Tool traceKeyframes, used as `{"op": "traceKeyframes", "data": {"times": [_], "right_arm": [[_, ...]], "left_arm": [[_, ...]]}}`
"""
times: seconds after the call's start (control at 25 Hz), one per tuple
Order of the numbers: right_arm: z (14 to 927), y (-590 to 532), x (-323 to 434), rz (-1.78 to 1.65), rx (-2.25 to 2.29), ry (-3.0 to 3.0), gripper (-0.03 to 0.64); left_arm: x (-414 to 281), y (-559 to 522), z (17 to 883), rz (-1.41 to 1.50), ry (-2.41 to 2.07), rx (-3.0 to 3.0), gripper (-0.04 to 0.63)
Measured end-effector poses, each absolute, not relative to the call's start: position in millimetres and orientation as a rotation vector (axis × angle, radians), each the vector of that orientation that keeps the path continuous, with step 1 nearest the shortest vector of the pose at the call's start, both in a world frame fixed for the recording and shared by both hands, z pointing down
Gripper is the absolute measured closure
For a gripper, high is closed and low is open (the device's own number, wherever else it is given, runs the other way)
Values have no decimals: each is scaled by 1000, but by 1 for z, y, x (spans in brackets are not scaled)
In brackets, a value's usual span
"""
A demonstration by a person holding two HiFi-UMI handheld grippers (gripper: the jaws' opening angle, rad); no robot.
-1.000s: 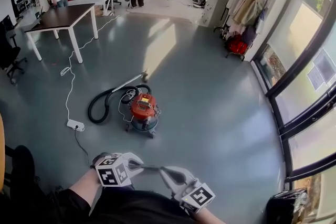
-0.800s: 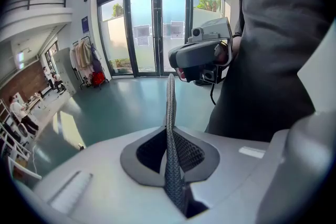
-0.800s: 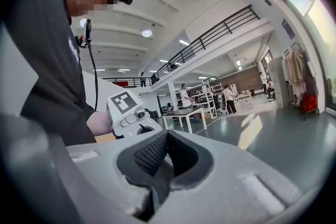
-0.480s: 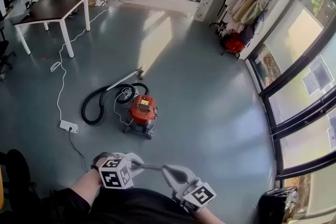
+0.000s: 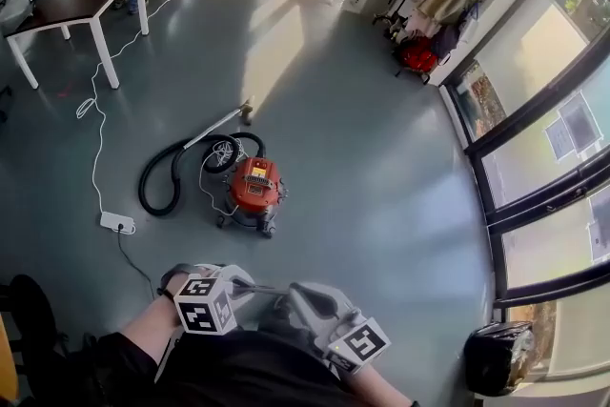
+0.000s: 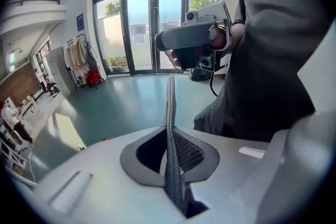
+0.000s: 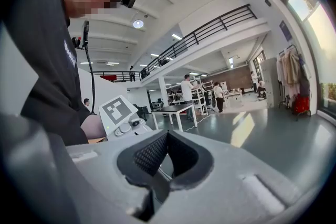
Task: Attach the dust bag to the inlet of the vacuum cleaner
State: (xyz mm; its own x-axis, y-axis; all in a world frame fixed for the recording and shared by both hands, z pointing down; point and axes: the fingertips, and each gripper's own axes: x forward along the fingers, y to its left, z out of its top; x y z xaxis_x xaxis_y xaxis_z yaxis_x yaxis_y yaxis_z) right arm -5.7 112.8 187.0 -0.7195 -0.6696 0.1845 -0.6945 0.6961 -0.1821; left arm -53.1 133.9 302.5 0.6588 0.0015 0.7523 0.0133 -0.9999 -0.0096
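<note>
Since the left gripper (image 6: 170,113) and right gripper (image 7: 167,147) are both closed and empty and no dust bag is visible, fitting cannot start; the vacuum cleaner (image 5: 253,191) stands well ahead on the floor; the hose (image 5: 152,186) and white cable (image 5: 98,148) beside it could trip the approach.

Head view down at vacuum cleaner (image 5: 251,193); gripper views face-to-face.

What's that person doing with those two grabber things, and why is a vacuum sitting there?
A person holds a gripper in each hand, close to the body. The left gripper and right gripper are both shut and empty. The red vacuum cleaner sits on the floor ahead, its black hose curled beside it. Nothing touches it, and no dust bag shows.
</note>
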Motion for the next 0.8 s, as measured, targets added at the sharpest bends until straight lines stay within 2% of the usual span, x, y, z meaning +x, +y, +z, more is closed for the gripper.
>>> {"op": "traceKeyframes", "data": {"times": [0.4, 0.8], "right_arm": [[197, 57, 22, 403, 1016, -2858, 623], [220, -4, 85, 475, 885, -2901, 623]], "left_arm": [[-23, 99, 322, -1379, 39, -2818, 558], [18, 60, 334, -1448, 201, -2847, 558]]}}
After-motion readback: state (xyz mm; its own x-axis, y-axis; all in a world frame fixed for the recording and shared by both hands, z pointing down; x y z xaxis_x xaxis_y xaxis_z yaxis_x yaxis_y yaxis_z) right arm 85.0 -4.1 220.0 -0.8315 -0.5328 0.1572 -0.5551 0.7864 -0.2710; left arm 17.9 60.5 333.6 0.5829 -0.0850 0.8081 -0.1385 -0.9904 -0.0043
